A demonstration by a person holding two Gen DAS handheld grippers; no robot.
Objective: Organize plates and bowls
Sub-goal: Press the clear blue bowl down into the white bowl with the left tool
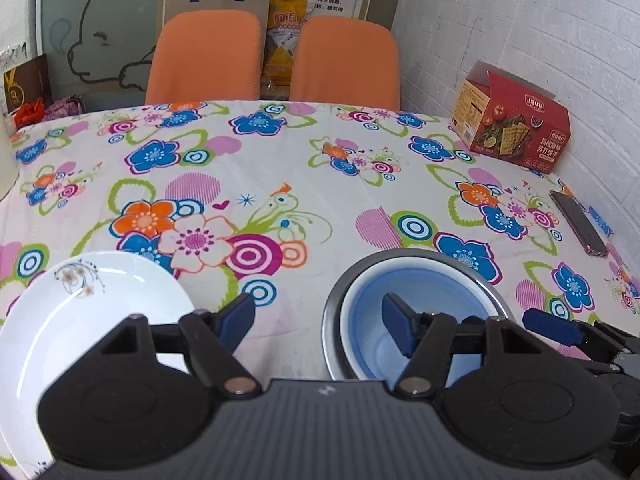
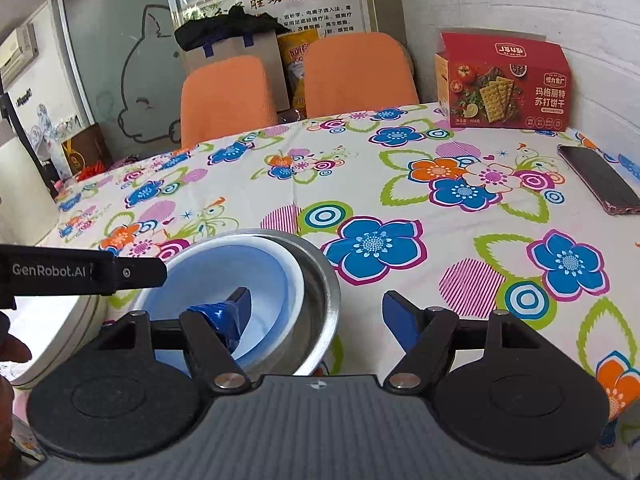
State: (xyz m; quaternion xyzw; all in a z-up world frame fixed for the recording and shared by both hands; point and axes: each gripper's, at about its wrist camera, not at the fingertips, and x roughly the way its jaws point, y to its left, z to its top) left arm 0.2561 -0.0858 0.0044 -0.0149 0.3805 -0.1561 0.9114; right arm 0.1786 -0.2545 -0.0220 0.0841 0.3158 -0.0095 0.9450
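Table surface: a tablecloth [image 1: 320, 184] printed with blue, orange and pink flowers, green leaves and ringed circles fills the middle of both views.
Room: two orange chair backs [image 1: 204, 56] stand at the far edge of the table, upper centre of the left wrist view; behind them a brown paper bag [image 1: 216, 4] with dark cloth on top, and a frosted glass panel [image 1: 100, 24] with an outline cartoon animal at upper left. A white brick-textured wall [image 1: 540, 20] takes the upper right.
Writing: a wall poster [image 2: 296, 4] carries large brush-style Chinese characters and smaller lines too small to read. A red cracker box [image 2: 504, 84] at upper right of the right wrist view shows crackers, a tomato and Chinese text. "GenRobot.AI" is printed on the black bar at the left edge of that view.
Phone: a dark phone [image 1: 580, 224] lies flat at the right edge of the table.
Plate: a white plate [image 1: 80, 320] with a small floral sprig sits at lower left, partly under the gripper body.
Bowls: a blue bowl [image 1: 368, 320] is nested inside a metal bowl [image 1: 332, 312], lower centre right, just beside the plate.
Left gripper [image 1: 320, 316]: spread wide, holding nothing; its right finger hangs over the blue bowl.
Right gripper [image 2: 316, 312]: spread wide, holding nothing; its left finger is inside the blue bowl, its right finger outside both bowls, over the cloth.
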